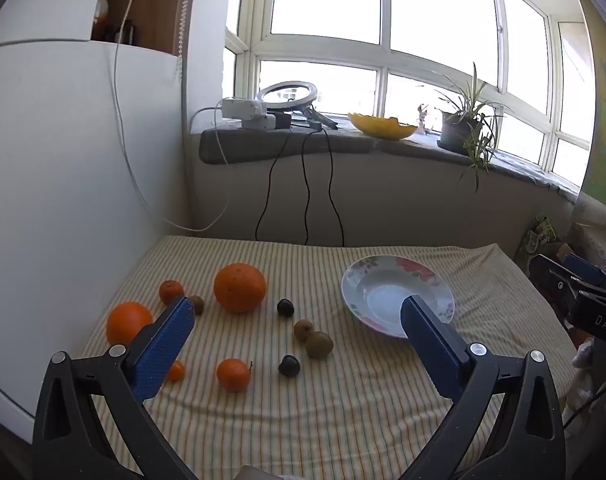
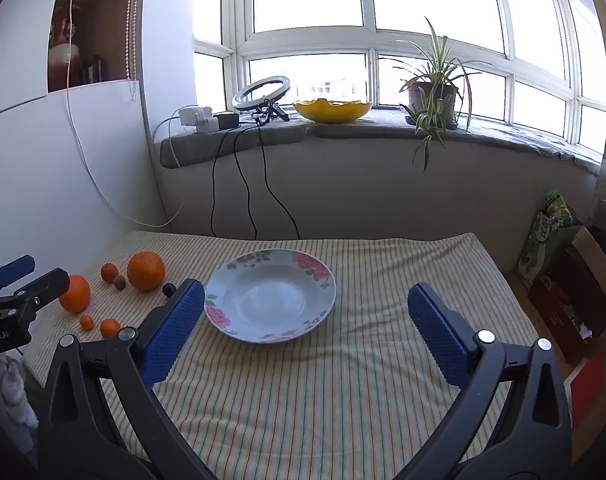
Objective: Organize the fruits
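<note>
A floral plate (image 1: 387, 280) (image 2: 271, 272) lies empty on the striped cloth. Left of it lie loose fruits: a big orange (image 1: 239, 287) (image 2: 145, 271), a second orange (image 1: 127, 321) (image 2: 75, 293), small mandarins (image 1: 233, 374) (image 1: 171, 291) (image 2: 110, 328), two kiwis (image 1: 319, 344) (image 1: 303, 329), two dark plums (image 1: 285, 307) (image 1: 289, 365) and a small brown fruit (image 1: 197, 303). My left gripper (image 1: 299, 312) is open and empty above the fruits. My right gripper (image 2: 307, 300) is open and empty, near the plate's front.
The striped cloth (image 2: 343, 392) covers the table. A white wall panel (image 1: 63, 160) borders the left. The windowsill behind holds a yellow bowl (image 2: 331, 110), a ring light (image 2: 261, 92), chargers with hanging cables and a potted plant (image 2: 433, 96). Boxes (image 2: 571, 292) stand at the right.
</note>
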